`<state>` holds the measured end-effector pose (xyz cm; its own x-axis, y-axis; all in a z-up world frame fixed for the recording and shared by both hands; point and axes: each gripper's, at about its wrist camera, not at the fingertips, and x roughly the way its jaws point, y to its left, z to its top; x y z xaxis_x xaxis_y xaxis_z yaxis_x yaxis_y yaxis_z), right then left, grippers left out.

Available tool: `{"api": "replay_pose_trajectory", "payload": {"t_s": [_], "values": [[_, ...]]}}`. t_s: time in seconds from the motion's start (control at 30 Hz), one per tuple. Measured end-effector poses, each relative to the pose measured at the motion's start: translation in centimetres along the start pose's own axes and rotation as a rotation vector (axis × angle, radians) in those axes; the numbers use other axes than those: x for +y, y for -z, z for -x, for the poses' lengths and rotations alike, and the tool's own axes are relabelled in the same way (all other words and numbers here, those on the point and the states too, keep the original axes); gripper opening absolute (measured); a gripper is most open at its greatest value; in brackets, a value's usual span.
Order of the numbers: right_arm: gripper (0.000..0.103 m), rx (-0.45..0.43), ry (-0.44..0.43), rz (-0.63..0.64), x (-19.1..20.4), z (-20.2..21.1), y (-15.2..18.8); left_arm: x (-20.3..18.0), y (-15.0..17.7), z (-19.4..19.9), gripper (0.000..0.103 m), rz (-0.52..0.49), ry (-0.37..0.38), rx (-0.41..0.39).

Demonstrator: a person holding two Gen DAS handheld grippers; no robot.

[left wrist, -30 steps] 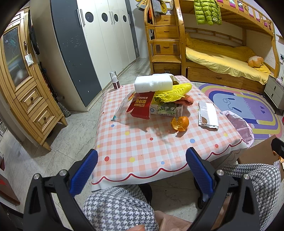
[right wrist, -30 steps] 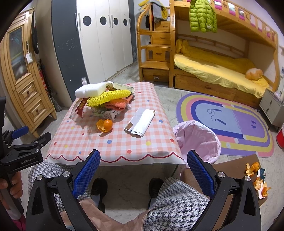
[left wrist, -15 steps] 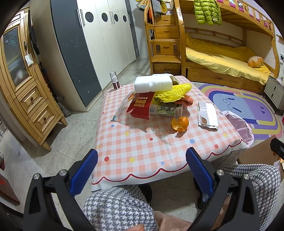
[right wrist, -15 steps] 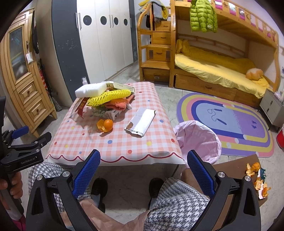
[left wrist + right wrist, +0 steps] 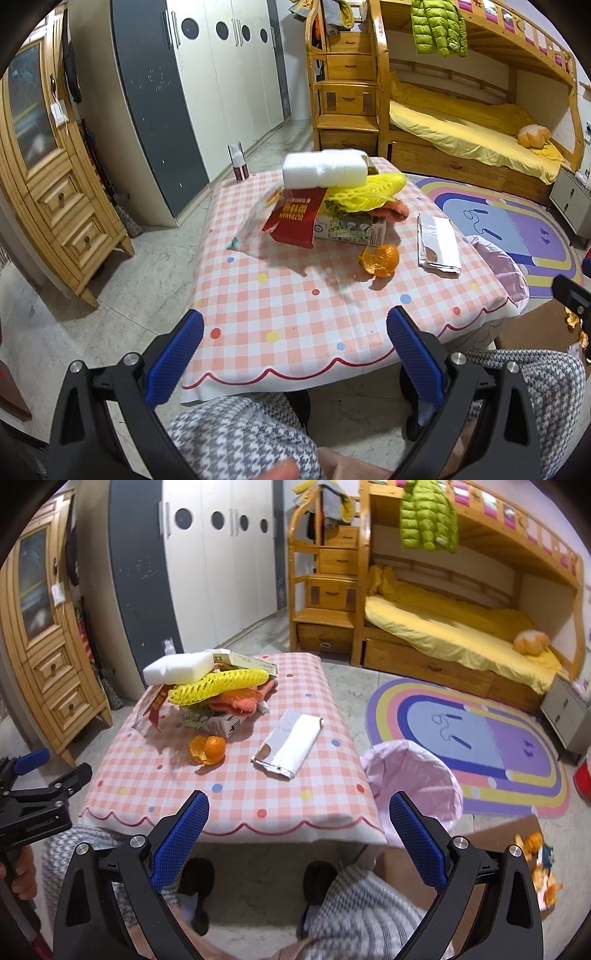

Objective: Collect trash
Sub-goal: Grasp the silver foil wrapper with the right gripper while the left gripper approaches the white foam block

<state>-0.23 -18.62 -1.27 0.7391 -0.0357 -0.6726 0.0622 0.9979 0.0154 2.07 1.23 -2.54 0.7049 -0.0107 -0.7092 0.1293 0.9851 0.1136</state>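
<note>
1. Looking across the room, we see a low bench (image 5: 295,306) under a pink checked cloth, with a bunk bed (image 5: 461,635) behind it and a rainbow rug (image 5: 472,738) on the floor to the right.
2. We find a bin (image 5: 413,779) lined with a pink bag on the floor, just beside the bench's right edge.
3. We hold the left tongs (image 5: 293,360) and the right tongs (image 5: 297,840) before the near edge of the bench, above our checked trousers; both sets stand wide apart and grip nothing.
4. We see the trash heaped at the far side of the bench: a white foam block (image 5: 325,171) on yellow netting (image 5: 218,685), a red packet (image 5: 293,221) and a carton (image 5: 351,229).
5. We note a folded paper bag (image 5: 291,740) lying apart, nearer the bin.
6. We spot an orange peel (image 5: 207,749) between the heap and the paper bag.
</note>
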Motion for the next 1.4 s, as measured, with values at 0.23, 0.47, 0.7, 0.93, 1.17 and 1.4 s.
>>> {"api": "replay_pose_trajectory", "payload": {"t_s": [0.23,0.47,0.7,0.93,1.17,1.4], "values": [[0.097,-0.017,-0.011,0.053,0.7,-6.2,-1.3,0.5,-0.6,-5.1,0.096,0.012,0.011,0.027],[0.093,0.102,0.006,0.040,0.9,-12.7,-2.4,1.3,-2.0,-9.2,0.096,0.034,0.015,-0.001],[0.063,0.168,-0.004,0.024,0.7,-16.6,-2.5,1.7,-2.1,-10.8,0.082,0.038,0.063,0.004],[0.064,0.201,0.001,0.001,0.4,-19.1,-2.1,1.6,-2.0,-11.3,0.082,0.025,0.064,-0.006],[0.010,0.177,-0.060,0.029,1.7,-18.4,-1.7,1.9,-1.8,-11.5,0.082,0.021,0.053,-0.003],[0.004,0.070,-0.062,0.098,2.6,-14.7,-4.4,2.9,-3.2,-9.7,0.093,0.063,0.075,-0.003]]}}
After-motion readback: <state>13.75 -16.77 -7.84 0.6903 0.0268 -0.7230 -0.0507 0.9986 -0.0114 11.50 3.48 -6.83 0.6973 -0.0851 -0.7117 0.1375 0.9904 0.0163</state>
